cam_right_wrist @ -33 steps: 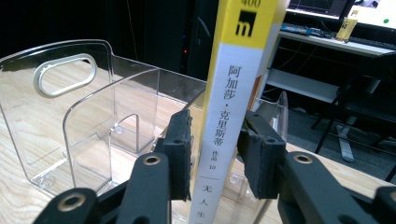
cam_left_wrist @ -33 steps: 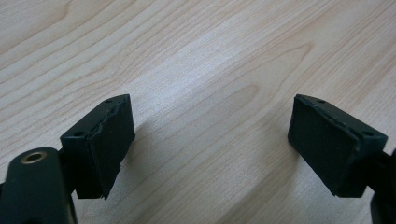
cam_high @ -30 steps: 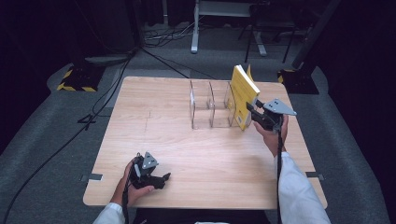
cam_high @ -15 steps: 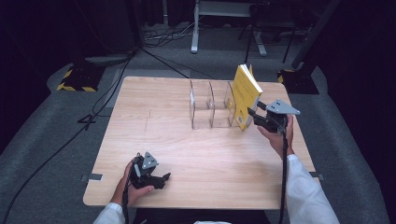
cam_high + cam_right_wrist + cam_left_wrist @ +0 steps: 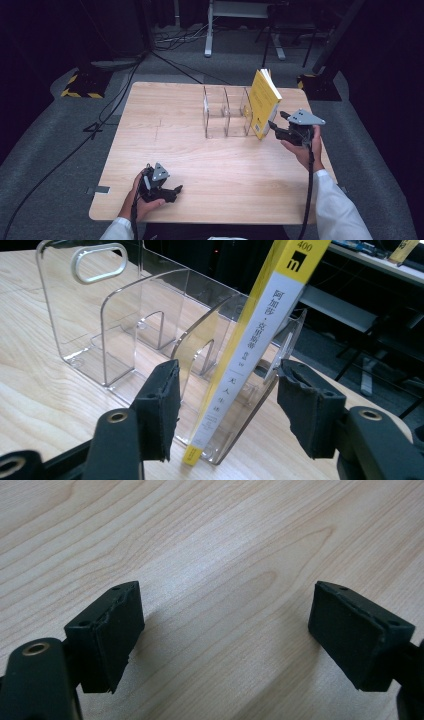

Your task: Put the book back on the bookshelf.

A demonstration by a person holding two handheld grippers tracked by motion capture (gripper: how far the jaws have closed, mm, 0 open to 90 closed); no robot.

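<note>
yellow book (image 5: 250,347) tilted between right gripper's (image 5: 227,402) parted fingers (image 5: 160,407)

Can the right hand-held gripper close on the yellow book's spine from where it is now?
Probably yes. The right hand-held gripper is open, its jaws either side of the yellow paperback book, which leans in the end slot of the clear acrylic organiser. Only the slot's clear wall crowds the far jaw.

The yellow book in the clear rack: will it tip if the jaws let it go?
Probably a little: the yellow book leans. The clear rack wall would likely catch it. The right hand-held gripper is open, jaws apart from the spine.
</note>
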